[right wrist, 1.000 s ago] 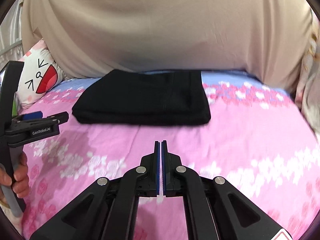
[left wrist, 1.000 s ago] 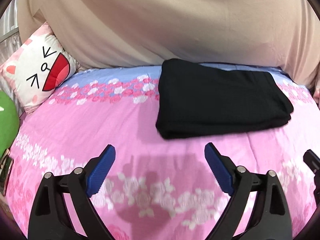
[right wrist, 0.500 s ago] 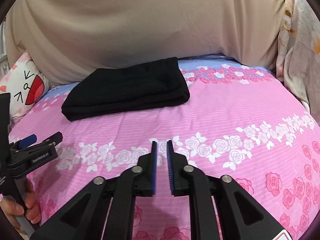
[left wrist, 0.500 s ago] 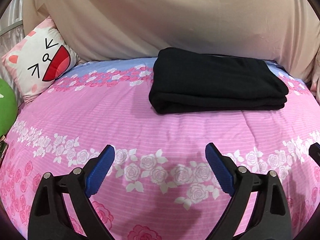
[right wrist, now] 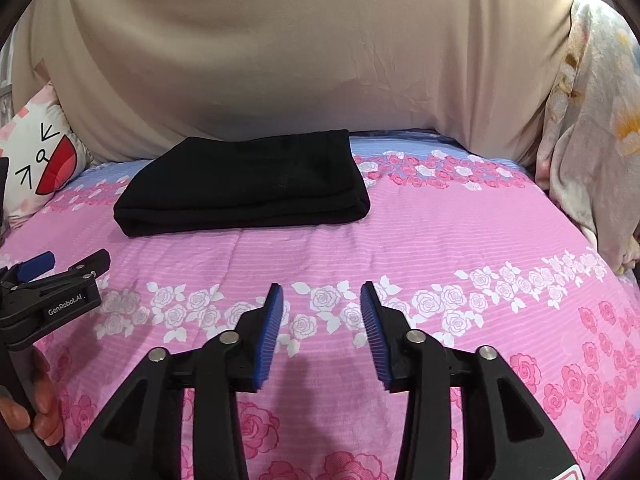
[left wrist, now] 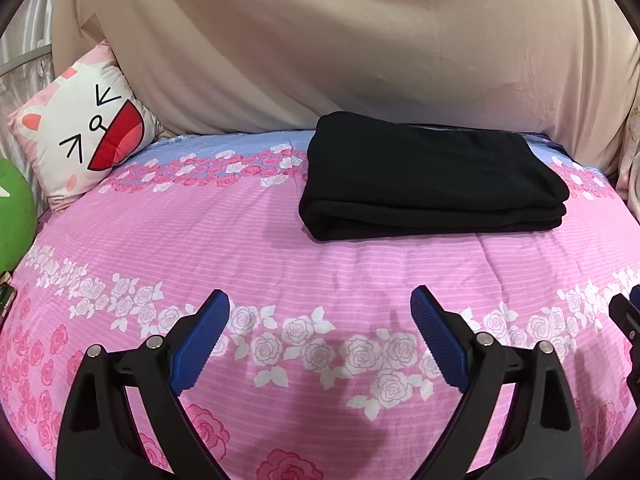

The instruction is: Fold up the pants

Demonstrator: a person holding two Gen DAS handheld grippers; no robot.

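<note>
**Pants folded, both grippers clear of them**

The black pants [left wrist: 432,184] lay as a compact, layered rectangle in the upper middle of the left wrist view, on the pink rose-print bedspread [left wrist: 240,248] and close to the beige sheet [left wrist: 320,40] hung behind the bed. In the right wrist view the same bundle sat in the upper left of centre, its stacked edges facing the camera and its corners fairly square. No leg or waistband trailed loose that could be seen, though the far side of the bundle was hidden.

The left gripper [left wrist: 320,332] sat in the lower part of its frame with its jaws spread wide and nothing between them, only bedspread showing in the gap. The right gripper [right wrist: 322,328] was likewise low in its frame, its jaws parted moderately, narrower than the left's, and empty. Both were well apart from the pants. A cat-face cushion [left wrist: 84,136] leaned at the upper left.

Judging by this, the folding itself looked finished, and little seemed left beyond perhaps a tidy of the edges or setting the tools down
</note>
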